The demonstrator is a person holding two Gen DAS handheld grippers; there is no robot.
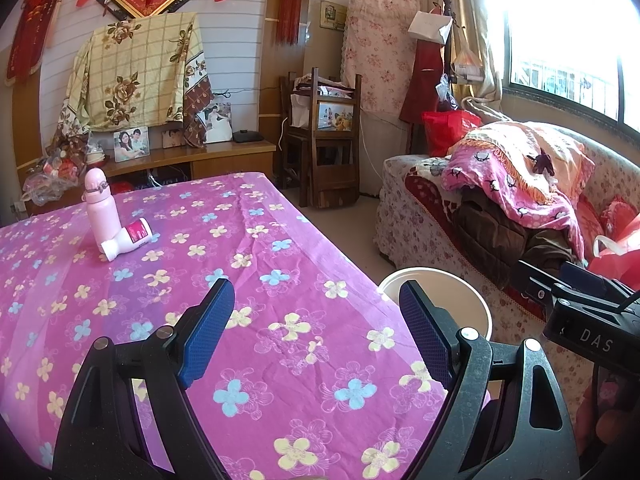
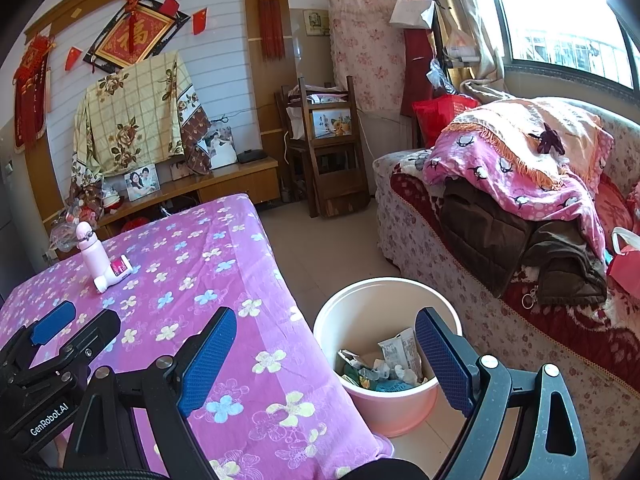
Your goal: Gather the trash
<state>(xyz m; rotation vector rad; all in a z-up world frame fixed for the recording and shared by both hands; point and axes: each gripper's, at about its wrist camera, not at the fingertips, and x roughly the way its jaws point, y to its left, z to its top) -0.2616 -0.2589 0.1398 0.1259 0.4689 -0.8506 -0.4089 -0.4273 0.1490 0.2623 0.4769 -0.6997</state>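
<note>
A pink bucket (image 2: 384, 408) stands on the floor beside the table's right edge and holds crumpled wrappers (image 2: 396, 360); its white rim also shows in the left wrist view (image 1: 476, 300). My right gripper (image 2: 326, 356) is open and empty, hovering over the table's edge and the bucket. My left gripper (image 1: 316, 336) is open and empty above the pink flowered tablecloth (image 1: 280, 280). The left gripper also shows at the left of the right wrist view (image 2: 76, 328).
A pink upright bottle (image 1: 98, 212) and a small white bottle lying on its side (image 1: 126, 240) sit at the table's far left. A sofa (image 2: 500, 320) piled with blankets stands right. A wooden chair (image 2: 324, 152) and low cabinet (image 1: 200, 156) stand behind.
</note>
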